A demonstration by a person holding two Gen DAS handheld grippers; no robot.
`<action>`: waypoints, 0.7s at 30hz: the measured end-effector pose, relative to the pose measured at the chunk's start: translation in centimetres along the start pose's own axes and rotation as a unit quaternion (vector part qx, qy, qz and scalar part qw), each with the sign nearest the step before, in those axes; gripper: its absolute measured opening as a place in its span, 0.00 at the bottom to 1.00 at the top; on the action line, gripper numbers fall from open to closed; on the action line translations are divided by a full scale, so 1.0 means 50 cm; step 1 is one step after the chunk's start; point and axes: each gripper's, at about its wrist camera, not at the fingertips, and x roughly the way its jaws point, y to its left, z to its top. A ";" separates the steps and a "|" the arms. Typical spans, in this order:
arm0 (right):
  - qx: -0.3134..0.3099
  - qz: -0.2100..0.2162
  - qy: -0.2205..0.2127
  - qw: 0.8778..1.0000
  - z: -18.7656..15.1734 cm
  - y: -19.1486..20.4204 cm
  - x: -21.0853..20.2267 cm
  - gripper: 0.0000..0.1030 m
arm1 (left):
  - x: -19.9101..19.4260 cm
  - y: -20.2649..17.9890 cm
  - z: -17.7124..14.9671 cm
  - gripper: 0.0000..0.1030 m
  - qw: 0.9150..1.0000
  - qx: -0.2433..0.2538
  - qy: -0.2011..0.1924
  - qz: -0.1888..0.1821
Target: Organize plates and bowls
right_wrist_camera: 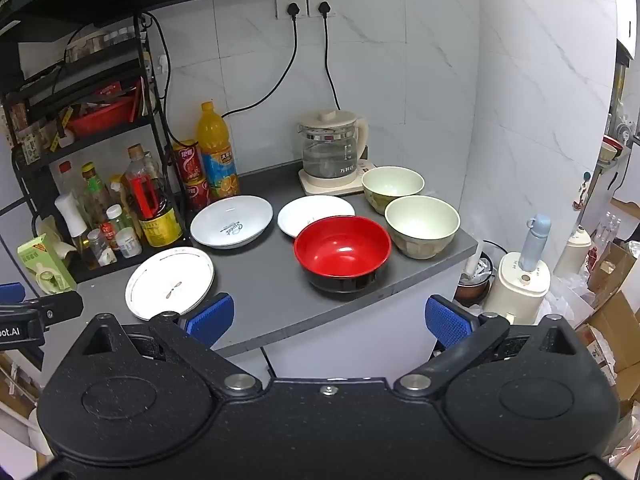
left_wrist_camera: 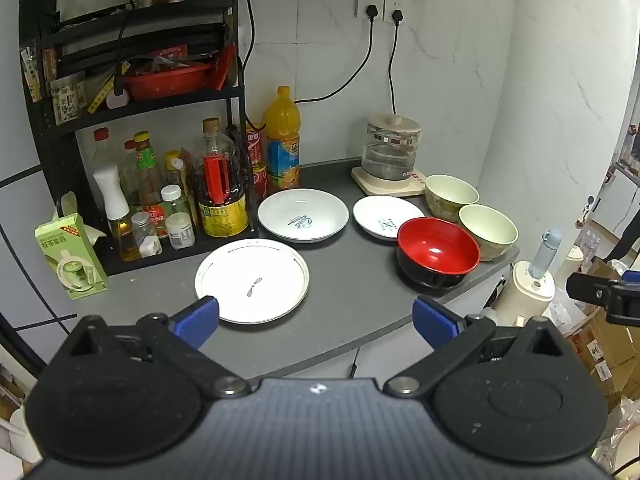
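On the grey counter (left_wrist_camera: 344, 304) lie a flat white plate (left_wrist_camera: 252, 280) (right_wrist_camera: 170, 282), a deep white plate with blue print (left_wrist_camera: 303, 215) (right_wrist_camera: 232, 221) and a smaller white dish (left_wrist_camera: 386, 217) (right_wrist_camera: 314, 210). A red bowl with a black outside (left_wrist_camera: 438, 250) (right_wrist_camera: 342, 252) stands near the front right edge. Two pale green bowls (left_wrist_camera: 451, 196) (left_wrist_camera: 488, 231) (right_wrist_camera: 393, 188) (right_wrist_camera: 422, 225) sit behind it. My left gripper (left_wrist_camera: 316, 320) hangs open just in front of the flat plate, holding nothing. My right gripper (right_wrist_camera: 330, 316) is open at the counter's front edge, short of the red bowl.
A black rack (left_wrist_camera: 132, 92) with bottles, jars and a red basket fills the left. An orange juice bottle (left_wrist_camera: 283, 140) and a glass kettle on its base (left_wrist_camera: 390, 152) stand at the back, with cords to wall sockets. A green carton (left_wrist_camera: 70, 258) stands left. Appliances and cardboard boxes lie beyond the right edge.
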 end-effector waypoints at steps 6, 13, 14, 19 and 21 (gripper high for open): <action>0.000 -0.001 -0.006 1.000 0.003 0.037 -0.012 1.00 | -0.015 0.002 -0.005 0.99 1.000 -0.003 -0.006 -0.005; -0.002 0.009 -0.006 1.000 -0.002 0.022 -0.016 1.00 | -0.028 -0.003 -0.002 0.99 1.000 -0.003 -0.010 -0.003; -0.004 0.010 -0.006 1.000 -0.002 0.024 -0.017 1.00 | -0.028 -0.003 -0.002 0.99 1.000 -0.004 -0.009 -0.003; -0.011 0.012 -0.005 1.000 -0.003 0.028 -0.020 1.00 | -0.031 0.000 -0.002 0.99 1.000 -0.006 -0.008 -0.006; -0.010 0.011 -0.005 1.000 -0.005 0.028 -0.021 1.00 | -0.032 0.000 -0.003 0.99 1.000 -0.006 -0.008 -0.005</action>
